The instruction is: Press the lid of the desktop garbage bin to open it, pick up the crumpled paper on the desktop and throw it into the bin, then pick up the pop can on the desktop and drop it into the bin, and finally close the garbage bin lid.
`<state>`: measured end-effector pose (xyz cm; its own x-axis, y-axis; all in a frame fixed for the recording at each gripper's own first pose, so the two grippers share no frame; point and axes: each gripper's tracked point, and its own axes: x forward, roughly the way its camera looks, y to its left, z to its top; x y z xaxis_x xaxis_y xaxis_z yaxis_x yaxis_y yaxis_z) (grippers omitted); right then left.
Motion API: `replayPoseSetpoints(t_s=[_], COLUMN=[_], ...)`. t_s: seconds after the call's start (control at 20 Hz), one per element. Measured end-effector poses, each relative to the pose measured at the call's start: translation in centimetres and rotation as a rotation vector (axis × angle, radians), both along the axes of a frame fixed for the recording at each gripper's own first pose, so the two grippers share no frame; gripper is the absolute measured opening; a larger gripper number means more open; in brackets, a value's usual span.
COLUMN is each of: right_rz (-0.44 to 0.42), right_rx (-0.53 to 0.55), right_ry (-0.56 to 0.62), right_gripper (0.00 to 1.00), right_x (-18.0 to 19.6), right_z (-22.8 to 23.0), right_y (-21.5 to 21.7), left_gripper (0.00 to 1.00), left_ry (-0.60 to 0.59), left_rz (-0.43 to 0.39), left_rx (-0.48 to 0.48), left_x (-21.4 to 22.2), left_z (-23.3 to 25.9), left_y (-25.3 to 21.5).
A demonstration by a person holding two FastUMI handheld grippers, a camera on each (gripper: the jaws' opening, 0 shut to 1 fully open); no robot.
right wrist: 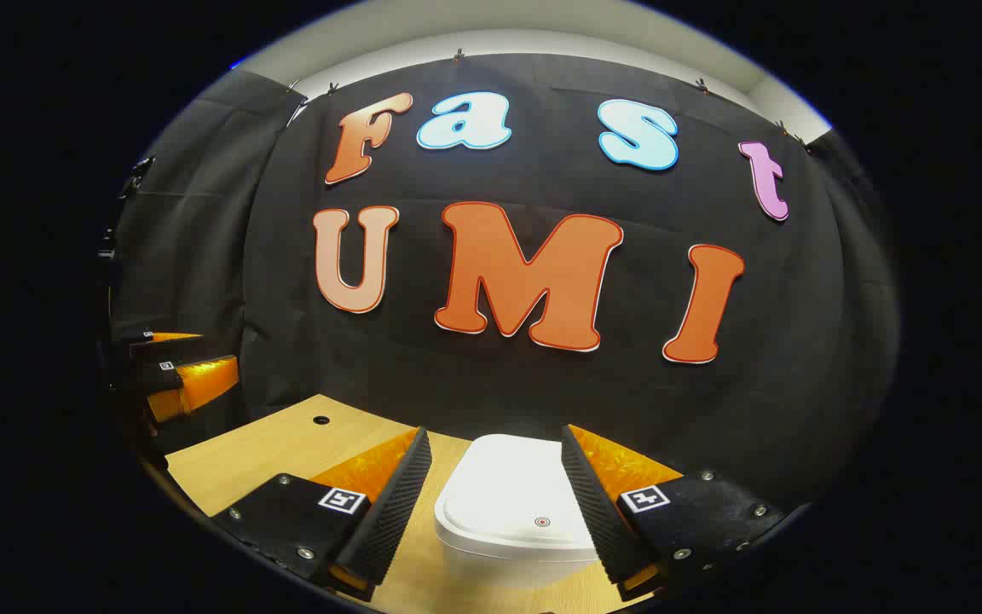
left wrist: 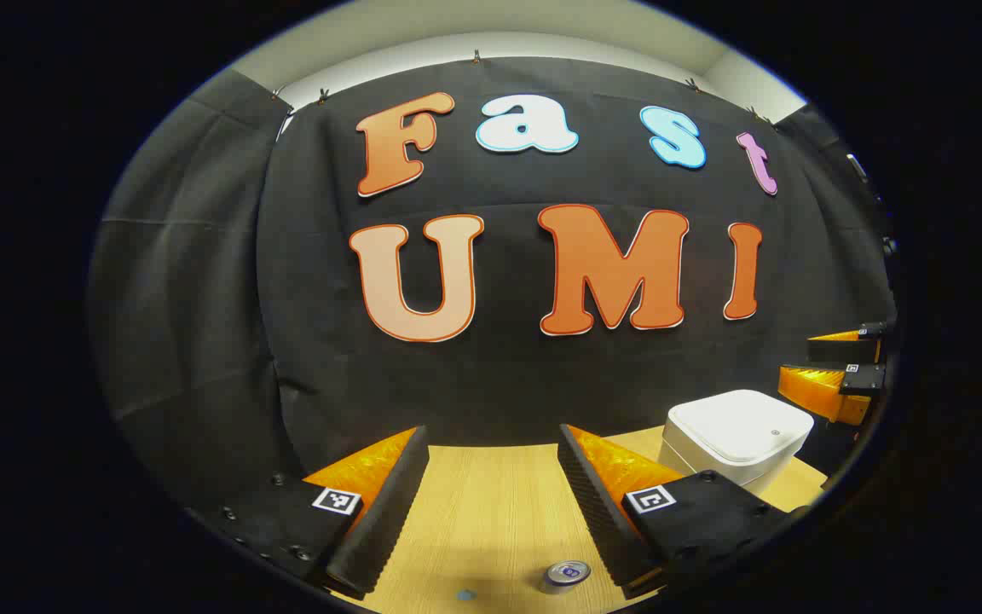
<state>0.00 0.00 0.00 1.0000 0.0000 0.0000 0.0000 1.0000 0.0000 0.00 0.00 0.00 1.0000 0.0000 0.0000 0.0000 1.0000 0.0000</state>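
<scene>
My right gripper (right wrist: 495,503) is wide open and holds nothing; between its fingers I see the white garbage bin (right wrist: 512,512) just below, with the lid (right wrist: 508,490) closed. My left gripper (left wrist: 491,503) is wide open too, empty, above the wooden desktop (left wrist: 491,495). The pop can (left wrist: 565,576) stands near it, the bin further to the side. I think I should lower one fingertip onto the small round mark (right wrist: 541,521) and press straight down, so the bin does not slide.
</scene>
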Motion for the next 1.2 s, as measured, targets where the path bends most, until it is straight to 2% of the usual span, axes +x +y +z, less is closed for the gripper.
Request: replayPoseSetpoints(t_s=[0.85,1.1,1.2], right_rz=[-0.007,-0.021,-0.035], right_rx=[0.010,0.028,0.030], right_ry=[-0.001,0.009,0.012], right_gripper=[0.93,0.93,0.88], right_x=[0.6,0.7,0.8], right_z=[0.4,0.5,0.7], right_y=[-0.8,-2.4,-3.5], left_gripper=[0.97,0.99,0.97], left_ry=[-0.019,-0.012,-0.010], left_rz=[0.021,0.022,0.024], left_rx=[0.030,0.036,0.039], left_x=[0.2,0.2,0.2], left_z=[-0.1,-0.1,-0.2], left_y=[0.4,0.4,0.5])
